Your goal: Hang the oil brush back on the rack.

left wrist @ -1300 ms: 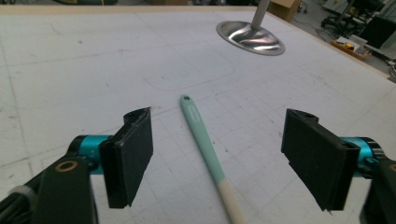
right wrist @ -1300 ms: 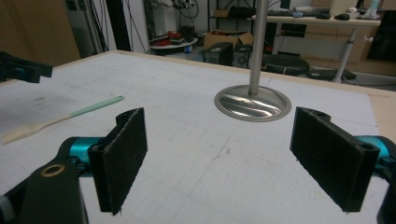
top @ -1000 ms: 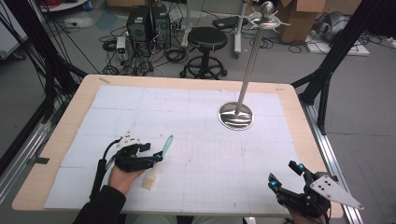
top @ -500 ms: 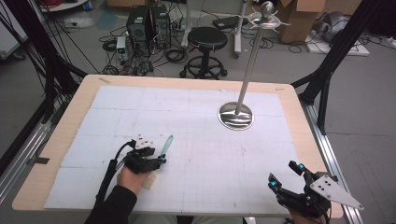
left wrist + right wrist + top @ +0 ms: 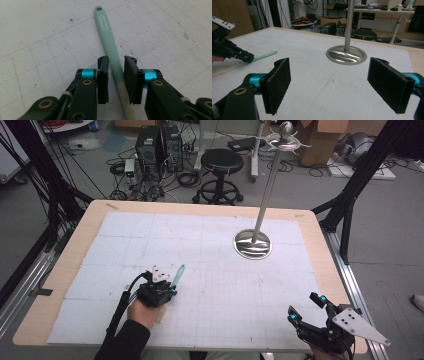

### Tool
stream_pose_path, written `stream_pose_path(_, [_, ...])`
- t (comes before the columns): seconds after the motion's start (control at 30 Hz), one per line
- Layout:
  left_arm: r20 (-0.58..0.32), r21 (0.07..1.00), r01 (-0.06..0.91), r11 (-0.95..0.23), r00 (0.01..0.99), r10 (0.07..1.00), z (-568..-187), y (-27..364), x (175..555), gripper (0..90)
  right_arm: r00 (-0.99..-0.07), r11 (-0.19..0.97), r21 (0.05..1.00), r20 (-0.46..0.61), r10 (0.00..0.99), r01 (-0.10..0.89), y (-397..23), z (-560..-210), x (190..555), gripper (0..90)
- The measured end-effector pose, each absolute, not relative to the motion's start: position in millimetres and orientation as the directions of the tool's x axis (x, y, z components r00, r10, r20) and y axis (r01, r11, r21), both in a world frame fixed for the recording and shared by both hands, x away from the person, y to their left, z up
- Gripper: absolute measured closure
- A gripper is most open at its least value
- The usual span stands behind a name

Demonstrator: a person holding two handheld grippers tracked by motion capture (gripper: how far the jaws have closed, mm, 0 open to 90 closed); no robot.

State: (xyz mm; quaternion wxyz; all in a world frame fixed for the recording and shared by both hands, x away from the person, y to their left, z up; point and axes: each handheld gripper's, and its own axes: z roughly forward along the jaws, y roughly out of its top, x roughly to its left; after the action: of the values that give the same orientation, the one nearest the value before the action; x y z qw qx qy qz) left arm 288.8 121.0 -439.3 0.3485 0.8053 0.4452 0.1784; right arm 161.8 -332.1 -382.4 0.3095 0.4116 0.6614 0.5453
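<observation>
A spatula (image 5: 178, 273) with a mint-green handle (image 5: 107, 37) and a cream lower end lies flat on the white gridded mat. My left gripper (image 5: 172, 289) is lowered over it, its jaws straddling the handle near where green turns to cream. The jaws have just been closing; the pads (image 5: 102, 82) stand close beside the handle, with a sliver of space on the left side. My right gripper (image 5: 304, 306) rests at the table's near right corner, its jaws wide apart with nothing between them. From there I see the spatula (image 5: 263, 56) and the left gripper (image 5: 247, 58) at the far left.
A tall metal stand with a round shiny base (image 5: 252, 245) rises from the mat's right half (image 5: 346, 55). The wooden table edge (image 5: 60, 270) frames the mat. A stool, cables and boxes sit on the floor beyond the table.
The left gripper has slid right along the mat onto the spatula's handle, and its jaws have narrowed around it. The right gripper has stayed put.
</observation>
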Motion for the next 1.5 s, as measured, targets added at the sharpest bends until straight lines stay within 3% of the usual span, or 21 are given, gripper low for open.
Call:
stream_pose_path(0.73, [-0.13,0.723,0.631,-0.283,0.526,0.841,-438.5,131.7,292.1,81.1,-0.466,0.066,0.976,0.039,0.884,0.207,-332.6,-382.1,160.7,17.3])
stream_pose_path(1.23, [-0.214,0.895,0.43,-0.117,0.645,0.734,-402.8,140.3,262.7,81.0,-0.496,0.062,0.978,0.045,0.867,0.198,-324.9,-381.1,163.2,17.2])
stream_pose_path(1.5, [-0.18,0.952,0.299,-0.07,0.728,0.661,-378.2,132.7,244.7,81.0,-0.548,0.036,0.985,0.065,0.834,0.171,-311.9,-372.6,168.6,17.3])
